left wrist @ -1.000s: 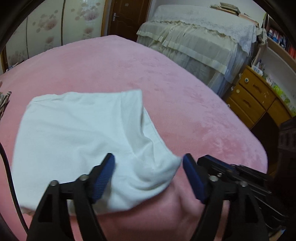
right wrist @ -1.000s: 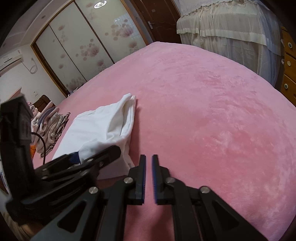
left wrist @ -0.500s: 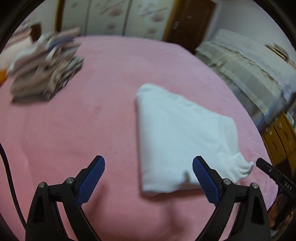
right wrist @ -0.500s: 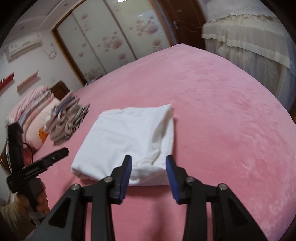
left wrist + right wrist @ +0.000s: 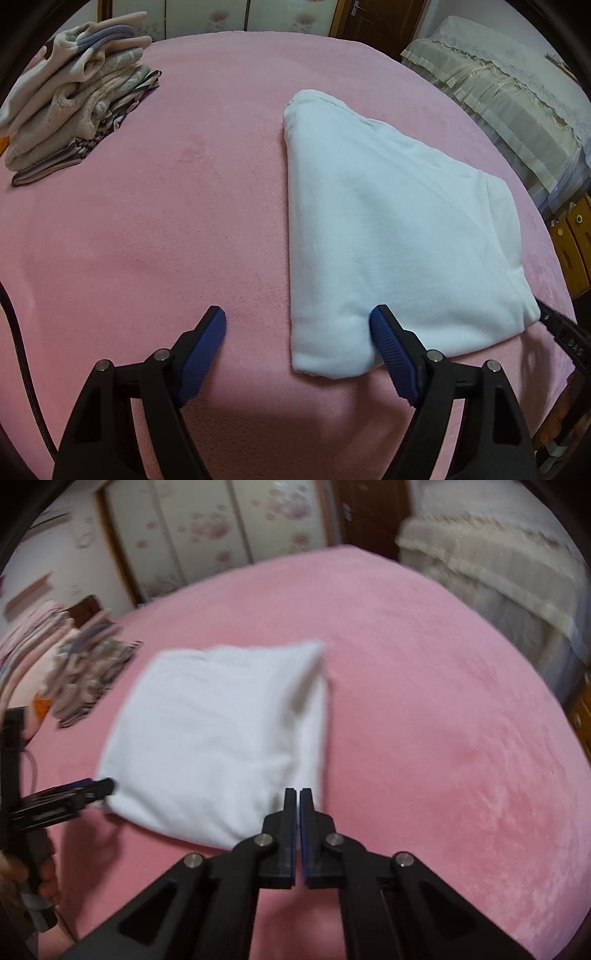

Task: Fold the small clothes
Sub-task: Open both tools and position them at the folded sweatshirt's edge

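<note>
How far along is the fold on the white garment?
Done: the white garment lies folded into a compact rectangle on the pink blanket. A stack of folded clothes sits at the far left.

In hand: the left gripper is open, straddling the garment's near left corner; the right gripper is shut at its near right corner, grip on cloth unclear.

Left: probably moving it onto the stack.

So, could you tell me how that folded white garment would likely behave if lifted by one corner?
The white garment would probably droop and unfold: its soft layers lie loosely stacked. It looks light, thin cotton. Pushed across the plush pink blanket, it would likely bunch rather than slide.
</note>
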Action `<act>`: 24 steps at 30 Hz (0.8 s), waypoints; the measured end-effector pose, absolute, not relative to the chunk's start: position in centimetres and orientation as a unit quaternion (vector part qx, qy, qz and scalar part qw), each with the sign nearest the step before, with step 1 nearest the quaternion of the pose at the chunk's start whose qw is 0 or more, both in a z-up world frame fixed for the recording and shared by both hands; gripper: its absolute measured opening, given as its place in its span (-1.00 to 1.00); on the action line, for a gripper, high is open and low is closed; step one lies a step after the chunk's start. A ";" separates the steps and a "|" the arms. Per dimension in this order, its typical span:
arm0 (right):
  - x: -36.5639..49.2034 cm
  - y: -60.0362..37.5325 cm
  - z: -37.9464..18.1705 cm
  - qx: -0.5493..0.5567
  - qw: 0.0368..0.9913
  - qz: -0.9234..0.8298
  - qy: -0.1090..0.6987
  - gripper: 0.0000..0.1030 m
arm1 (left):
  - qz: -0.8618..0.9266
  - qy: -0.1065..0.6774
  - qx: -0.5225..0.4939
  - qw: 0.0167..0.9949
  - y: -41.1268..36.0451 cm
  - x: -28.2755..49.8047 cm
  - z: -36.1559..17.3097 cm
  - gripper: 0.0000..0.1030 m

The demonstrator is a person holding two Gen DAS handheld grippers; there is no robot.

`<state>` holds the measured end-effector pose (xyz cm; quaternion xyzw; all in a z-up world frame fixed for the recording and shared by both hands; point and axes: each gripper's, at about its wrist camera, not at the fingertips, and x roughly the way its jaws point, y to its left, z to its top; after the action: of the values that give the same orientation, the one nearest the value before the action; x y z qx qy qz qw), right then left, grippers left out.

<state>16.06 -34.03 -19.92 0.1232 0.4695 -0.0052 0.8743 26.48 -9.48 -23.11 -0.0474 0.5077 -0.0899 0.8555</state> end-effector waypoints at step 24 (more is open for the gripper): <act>29.7 -37.7 -20.0 0.215 0.853 0.040 0.473 -0.79 | -0.126 0.491 -0.105 0.856 -9.7 40.5 -20.7 0.07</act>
<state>29.73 -37.65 -19.96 0.2153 0.4730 0.0400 0.8534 40.49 -9.68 -20.74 -0.1049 0.4906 -0.1264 0.8558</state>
